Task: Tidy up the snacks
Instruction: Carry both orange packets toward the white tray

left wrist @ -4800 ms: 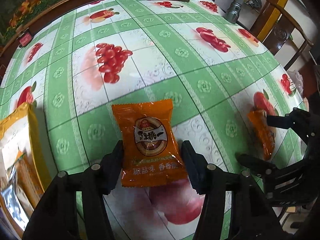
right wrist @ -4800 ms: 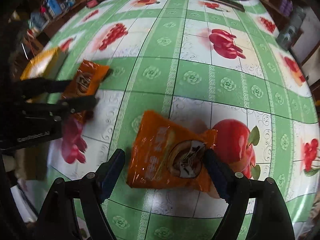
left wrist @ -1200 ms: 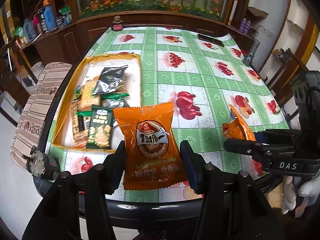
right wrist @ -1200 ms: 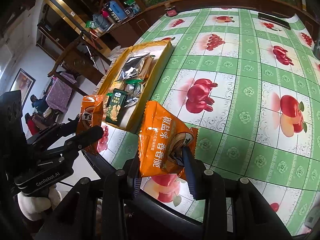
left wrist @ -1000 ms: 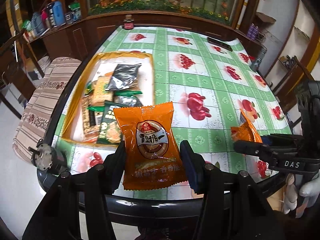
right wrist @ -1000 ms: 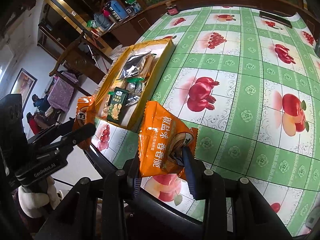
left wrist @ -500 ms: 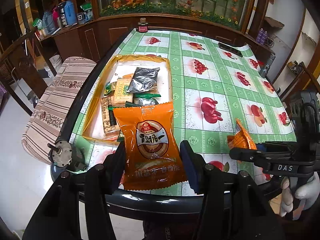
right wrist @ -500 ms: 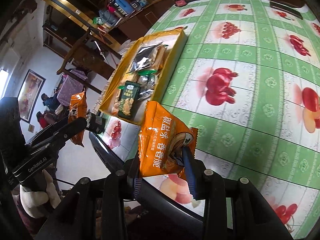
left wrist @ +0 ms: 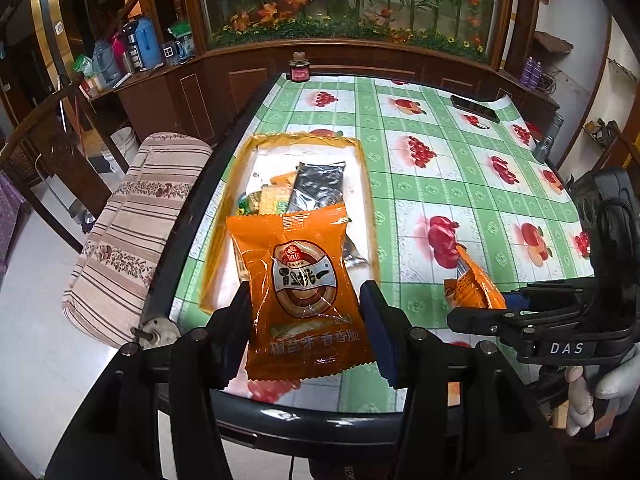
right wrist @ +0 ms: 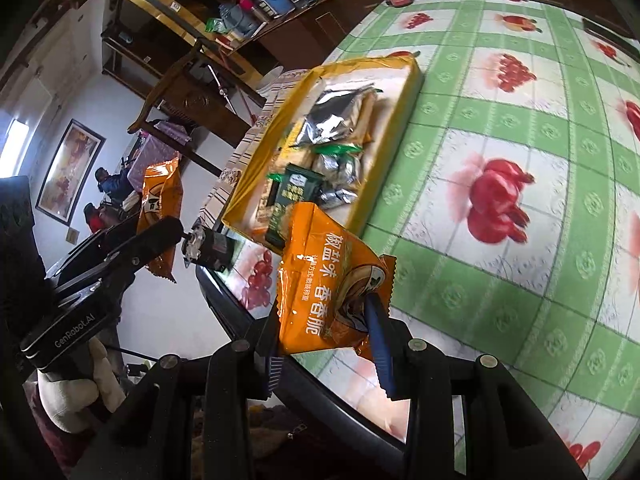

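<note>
My left gripper (left wrist: 306,314) is shut on an orange snack packet (left wrist: 300,292), held upright in the air above the near edge of the table. Behind it lies a yellow tray (left wrist: 246,152) with several snack packs inside. My right gripper (right wrist: 324,336) is shut on a second orange snack packet (right wrist: 324,284), tilted, also near the table's edge. In the left wrist view the right gripper (left wrist: 476,308) shows at the right with its packet (left wrist: 474,286). The left gripper (right wrist: 160,236) and its packet (right wrist: 160,204) show at the left of the right wrist view, off the table's side.
The table carries a green checked cloth with fruit prints (left wrist: 460,184). A striped cushioned seat (left wrist: 136,216) stands by its left side. A black phone (left wrist: 474,108), a small jar (left wrist: 300,68) and a grey flashlight (left wrist: 548,140) sit at the far end. Wooden cabinets line the back.
Both grippers have drawn back and left with their packets; the tray now sits straight behind the left packet. Both grips are unchanged.
</note>
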### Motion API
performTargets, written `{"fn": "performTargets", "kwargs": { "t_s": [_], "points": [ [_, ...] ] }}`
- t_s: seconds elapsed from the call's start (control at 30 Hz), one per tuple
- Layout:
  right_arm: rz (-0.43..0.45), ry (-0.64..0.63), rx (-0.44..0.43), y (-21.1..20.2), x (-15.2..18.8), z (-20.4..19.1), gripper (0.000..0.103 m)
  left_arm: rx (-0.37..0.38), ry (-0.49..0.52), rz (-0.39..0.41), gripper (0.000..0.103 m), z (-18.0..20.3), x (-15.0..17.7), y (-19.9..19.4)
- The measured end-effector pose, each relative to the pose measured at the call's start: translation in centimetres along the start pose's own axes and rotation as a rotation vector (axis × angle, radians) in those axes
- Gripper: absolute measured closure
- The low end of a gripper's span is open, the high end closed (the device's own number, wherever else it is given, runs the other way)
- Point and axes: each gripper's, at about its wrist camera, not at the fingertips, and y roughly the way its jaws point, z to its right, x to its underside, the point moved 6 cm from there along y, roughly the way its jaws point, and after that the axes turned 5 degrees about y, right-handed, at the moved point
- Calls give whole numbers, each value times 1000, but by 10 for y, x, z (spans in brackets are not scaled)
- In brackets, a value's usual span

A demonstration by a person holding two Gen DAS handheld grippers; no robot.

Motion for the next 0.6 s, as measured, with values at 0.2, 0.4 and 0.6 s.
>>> {"fn": "performTargets", "kwargs": {
  "t_s": [0.2, 0.4, 0.6],
  "points": [
    [3, -4, -14, 4, -21, -12, 65, -3, 5, -9, 51, -11, -10, 13],
    [2, 4, -29, 11, -41, -20, 65, 5, 12, -28, 51, -19, -19, 28],
    [-9, 12, -41, 23, -56, -25, 65, 9, 19, -55, 51, -22, -24, 42]
  ]
}}
